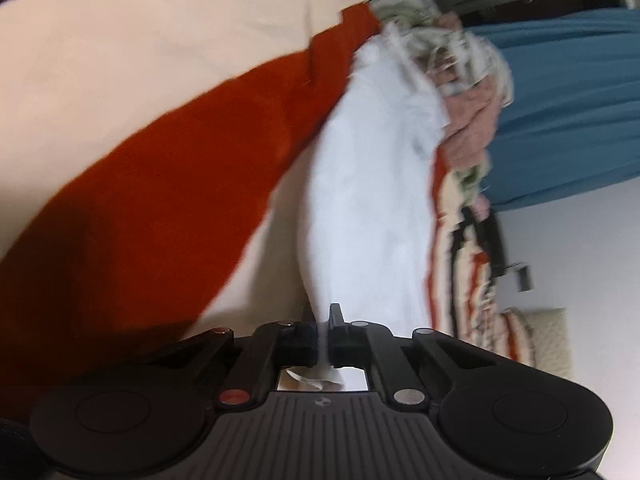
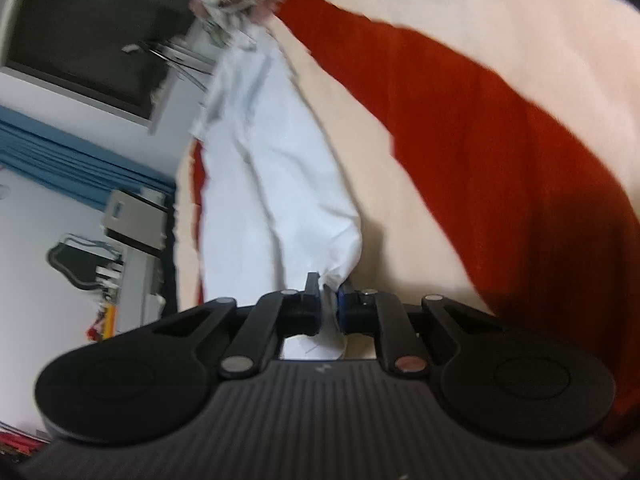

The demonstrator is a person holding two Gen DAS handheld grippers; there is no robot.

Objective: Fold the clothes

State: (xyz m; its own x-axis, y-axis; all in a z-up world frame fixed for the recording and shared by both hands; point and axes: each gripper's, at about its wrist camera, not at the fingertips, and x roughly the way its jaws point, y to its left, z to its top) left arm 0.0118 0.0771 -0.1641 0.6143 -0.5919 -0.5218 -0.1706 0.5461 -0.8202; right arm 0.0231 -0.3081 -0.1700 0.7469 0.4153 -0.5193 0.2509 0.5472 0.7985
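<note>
White thin cotton-like garment [image 1: 368, 200] is pinched at opposite ends: left gripper [image 1: 324, 340] pressed together on one end, right gripper [image 2: 330, 308] clamped on the other. Cloth is held stretched over the cream-and-red striped bedspread [image 1: 160, 168], by its edge. Judged light, limp, non-fragile; sags mid-span, so corners/hem are best gripped.

A home: blue curtain [image 1: 560, 100]; dark television [image 2: 92, 36]; striped blanket [image 1: 160, 160].

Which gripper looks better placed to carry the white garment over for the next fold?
Neither clearly. The left gripper and right gripper are each shut on an end of the white garment, stretched over the cream-and-red blanket; both views are blurred.
</note>
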